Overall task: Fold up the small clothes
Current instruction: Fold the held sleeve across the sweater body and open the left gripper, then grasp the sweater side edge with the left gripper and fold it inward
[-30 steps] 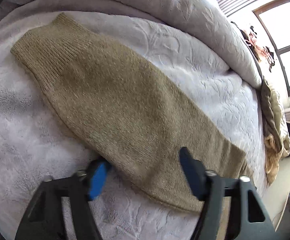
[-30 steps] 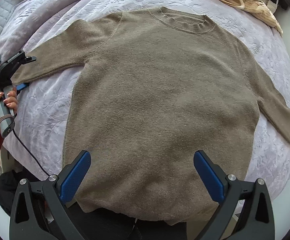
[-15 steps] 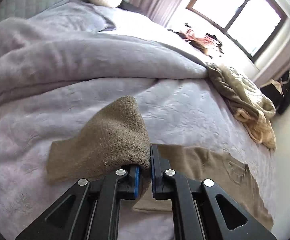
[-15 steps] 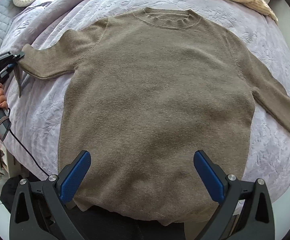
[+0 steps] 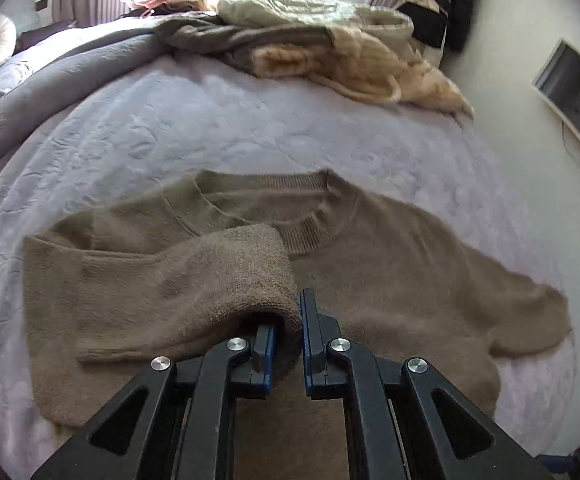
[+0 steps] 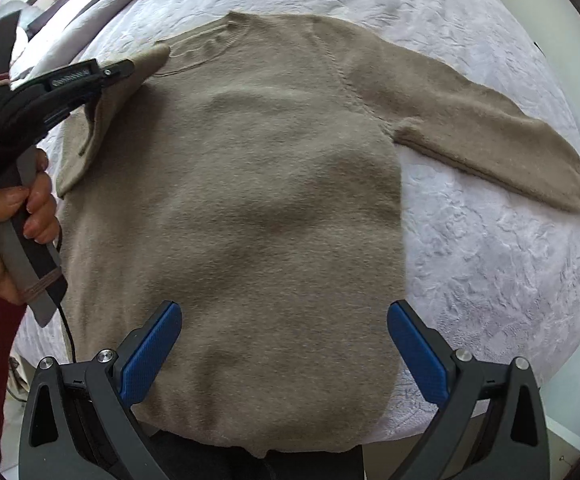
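Note:
A brown knit sweater [image 6: 249,208] lies flat on the bed, neck hole [image 5: 314,216] away from me. My left gripper [image 5: 287,332] is shut on the cuff of its left sleeve [image 5: 225,280], which is lifted and folded in over the chest. In the right wrist view that same left gripper [image 6: 125,68] hangs over the sweater's upper left, held by a hand [image 6: 13,220]. The right sleeve [image 6: 490,136] still lies stretched out flat. My right gripper [image 6: 285,348] hangs open above the sweater's lower body, nothing between its blue pads [image 6: 151,352].
The bed has a pale lilac textured cover [image 6: 490,260]. A heap of other clothes [image 5: 330,52] lies at the far edge, with a rolled grey duvet [image 5: 49,80] at the left. The bed's near edge [image 6: 430,428] runs below the sweater's hem.
The left gripper shut on the sleeve cuff, lifted it and carried it in across the sweater's chest. The right gripper slid to the right over the body, staying open.

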Motion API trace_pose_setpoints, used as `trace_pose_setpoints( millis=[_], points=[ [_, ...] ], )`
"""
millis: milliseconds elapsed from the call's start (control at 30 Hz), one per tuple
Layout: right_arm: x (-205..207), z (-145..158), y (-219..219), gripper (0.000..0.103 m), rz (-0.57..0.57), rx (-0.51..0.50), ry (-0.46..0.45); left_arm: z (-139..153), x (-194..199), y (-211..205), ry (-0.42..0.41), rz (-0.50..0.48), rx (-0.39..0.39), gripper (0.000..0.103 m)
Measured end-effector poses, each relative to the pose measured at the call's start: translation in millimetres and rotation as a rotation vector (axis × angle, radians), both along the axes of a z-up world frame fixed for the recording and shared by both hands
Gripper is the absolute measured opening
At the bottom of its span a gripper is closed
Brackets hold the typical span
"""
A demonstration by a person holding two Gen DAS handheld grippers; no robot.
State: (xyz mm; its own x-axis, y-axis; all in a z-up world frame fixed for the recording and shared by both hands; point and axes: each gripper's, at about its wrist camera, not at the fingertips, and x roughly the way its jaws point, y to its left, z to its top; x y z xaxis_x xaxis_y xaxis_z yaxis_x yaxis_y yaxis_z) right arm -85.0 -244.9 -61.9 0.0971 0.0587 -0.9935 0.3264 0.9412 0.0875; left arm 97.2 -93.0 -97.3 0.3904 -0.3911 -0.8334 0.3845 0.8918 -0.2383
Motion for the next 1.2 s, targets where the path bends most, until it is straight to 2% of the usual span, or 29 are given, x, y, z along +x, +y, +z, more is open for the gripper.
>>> trace_pose_setpoints(
  millis=[133, 200, 267, 300, 333, 367, 467, 533, 633, 733, 867, 967, 1000, 1033, 1067, 1100, 1133, 1200],
  points=[
    [-5.0, -8.1, -17.1, 0.102, -0.040, 0.007, 0.021, -26.6, -14.6, -18.8, 0.031, -0.025, 0.161, 0.011],
    [-5.0, -10.7, -22.6, 0.102, -0.047, 0.002, 0.024, -23.2, -22.0, -12.8, 0.037, -0.029, 0.164, 0.011],
    [-2.0, -12.3, -25.8, 0.102, -0.045, -0.006, 0.020, -9.9, -28.5, -0.9, 0.042, -0.038, 0.141, 0.025],
    [-0.1, -12.7, -26.6, 0.102, -0.042, -0.012, 0.016, -2.3, -31.1, 7.8, 0.044, -0.033, 0.127, 0.048],
    [4.3, -12.2, -26.1, 0.102, -0.035, -0.019, 0.010, 7.5, -34.5, 18.0, 0.026, -0.016, 0.113, 0.064],
    [10.2, -11.3, -25.1, 0.102, -0.020, -0.029, 0.000, 19.0, -38.9, 32.0, -0.008, 0.003, 0.104, 0.067],
    [35.9, -6.8, -13.3, 0.102, 0.061, -0.064, -0.041, 35.8, -35.6, 69.6, -0.044, 0.046, 0.122, 0.067],
    [54.7, -2.3, 3.1, 0.102, 0.140, -0.092, -0.076, 33.8, -17.2, 104.8, -0.021, 0.102, 0.129, 0.067],
    [91.7, 3.5, 43.8, 0.102, 0.309, -0.137, -0.149, 11.8, 25.2, 155.5, 0.071, 0.231, 0.141, 0.067],
    [131.5, 5.2, 101.4, 0.102, 0.529, -0.213, -0.248, -18.9, 61.1, 194.4, 0.191, 0.339, 0.097, 0.067],
    [171.2, -14.1, 164.7, 0.102, 0.762, -0.336, -0.323, -51.1, 86.5, 207.3, 0.285, 0.338, 0.052, 0.067],
    [189.4, -42.9, 192.7, 0.100, 0.873, -0.428, -0.302, -62.1, 93.6, 205.3, 0.309, 0.328, 0.033, 0.067],
    [193.9, -52.5, 197.9, 0.096, 0.897, -0.460, -0.287, -62.5, 94.4, 204.7, 0.305, 0.323, 0.024, 0.067],
    [196.3, -63.4, 199.2, 0.088, 0.921, -0.499, -0.268, -61.5, 94.4, 204.7, 0.300, 0.318, 0.011, 0.061],
    [198.4, -68.0, 198.1, 0.050, 0.931, -0.495, -0.252, -60.5, 94.5, 204.1, 0.293, 0.310, -0.004, 0.050],
    [202.8, -68.2, 192.1, 0.026, 0.907, -0.458, -0.235, -60.8, 95.7, 203.3, 0.298, 0.296, -0.019, 0.029],
    [208.4, -64.8, 186.2, 0.012, 0.860, -0.412, -0.246, -61.4, 96.9, 202.7, 0.309, 0.289, -0.029, 0.023],
    [211.9, -37.6, 148.1, 0.012, 0.664, -0.255, -0.320, -57.7, 99.8, 200.8, 0.304, 0.284, -0.034, 0.013]
  ],
)
